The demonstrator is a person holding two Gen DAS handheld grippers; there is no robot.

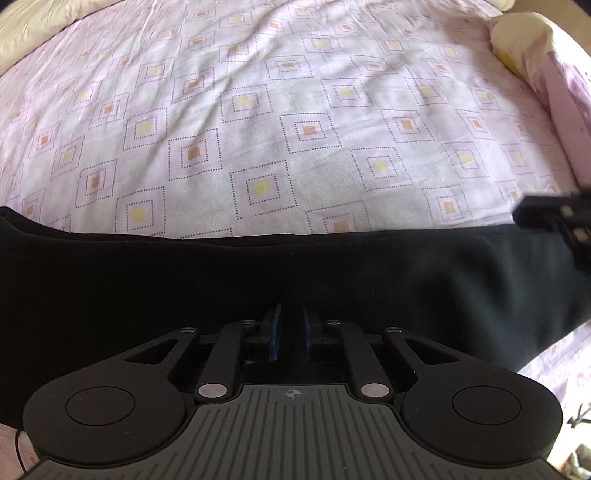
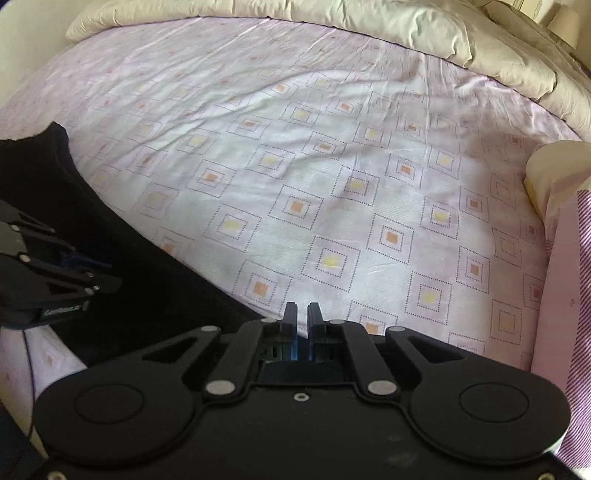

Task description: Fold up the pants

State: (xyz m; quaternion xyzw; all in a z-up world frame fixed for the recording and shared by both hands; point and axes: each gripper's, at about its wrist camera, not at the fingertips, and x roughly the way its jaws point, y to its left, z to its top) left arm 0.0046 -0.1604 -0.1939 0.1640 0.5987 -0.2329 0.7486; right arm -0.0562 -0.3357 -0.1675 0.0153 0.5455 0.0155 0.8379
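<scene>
Pink patterned bedsheet [image 1: 258, 110] is covered along its near edge by black pants [image 1: 332, 280], over which both tools, left tool [image 1: 291, 325] and right tool [image 2: 302, 325], are held nearly closed, any pinched cloth being indiscernible.

The right hand-held gripper [image 2: 302, 325] has its fingers nearly together with a narrow gap, at the edge of the black pants [image 2: 122, 266] lying on the bed [image 2: 332, 155], whose sheet is pink with square patterns. The left hand-held gripper [image 2: 92, 269] sits over the pants at left. A cream duvet [image 2: 424, 33] is bunched along the far side.
</scene>
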